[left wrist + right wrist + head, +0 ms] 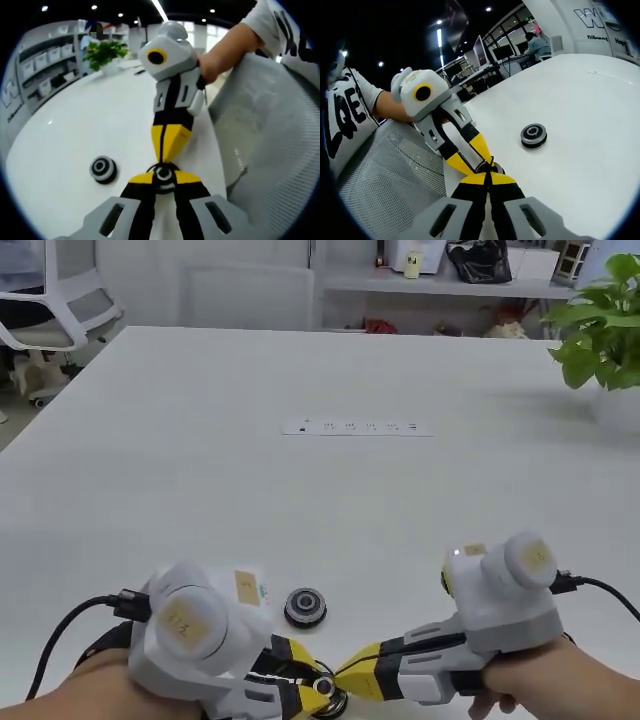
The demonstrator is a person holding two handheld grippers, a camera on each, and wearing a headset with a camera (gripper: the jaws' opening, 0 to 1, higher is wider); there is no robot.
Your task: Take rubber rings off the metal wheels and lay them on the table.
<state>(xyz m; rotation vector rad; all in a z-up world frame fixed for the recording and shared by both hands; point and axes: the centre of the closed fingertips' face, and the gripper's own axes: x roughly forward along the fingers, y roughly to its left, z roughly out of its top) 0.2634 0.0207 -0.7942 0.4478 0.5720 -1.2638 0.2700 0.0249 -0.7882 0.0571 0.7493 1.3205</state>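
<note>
A small metal wheel with a black rubber ring is held just above the white table's near edge. My left gripper is shut on this wheel, its yellow tips on either side. My right gripper faces it from the opposite side, its tips pinched together on the ring at the wheel's rim. In the head view the left gripper and right gripper meet tip to tip. A second wheel with its ring on lies flat on the table just behind them.
A white power strip lies at mid-table. A green plant stands at the far right corner, and an office chair at the far left. A grey mesh chair back is close behind the near edge.
</note>
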